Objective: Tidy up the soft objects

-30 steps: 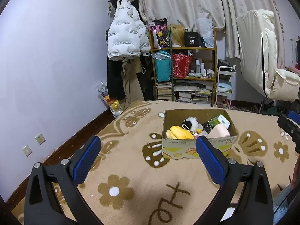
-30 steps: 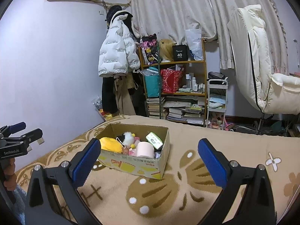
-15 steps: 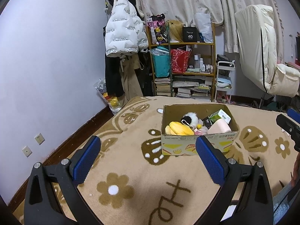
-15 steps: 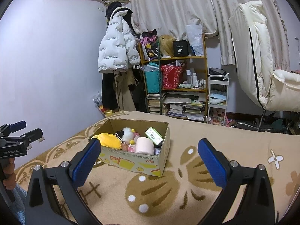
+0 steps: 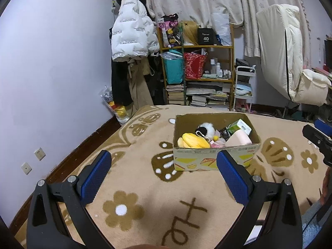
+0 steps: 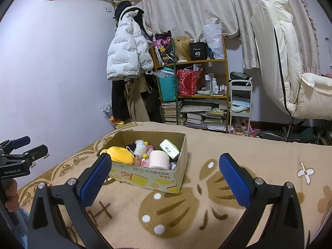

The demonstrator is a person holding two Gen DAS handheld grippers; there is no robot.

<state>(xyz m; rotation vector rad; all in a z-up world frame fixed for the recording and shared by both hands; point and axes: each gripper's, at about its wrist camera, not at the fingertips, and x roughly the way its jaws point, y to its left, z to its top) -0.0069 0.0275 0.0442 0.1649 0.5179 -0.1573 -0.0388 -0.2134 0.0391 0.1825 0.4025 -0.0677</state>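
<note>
A cardboard box sits on a tan blanket patterned with brown flowers and butterflies, and everything else is placed from it. Inside the box lie a yellow plush at its left end, a black-and-white fluffy toy just behind that, a pink roll toward the right, and a green packet leaning at the right rear corner. Behind the box stands a cluttered shelf; a white puffer jacket hangs to the shelf's left. Nothing lies between the box and either tool. The left gripper hovers short of the box, jaws spread wide and empty. The right gripper hangs likewise, fingers apart, holding nothing.
</note>
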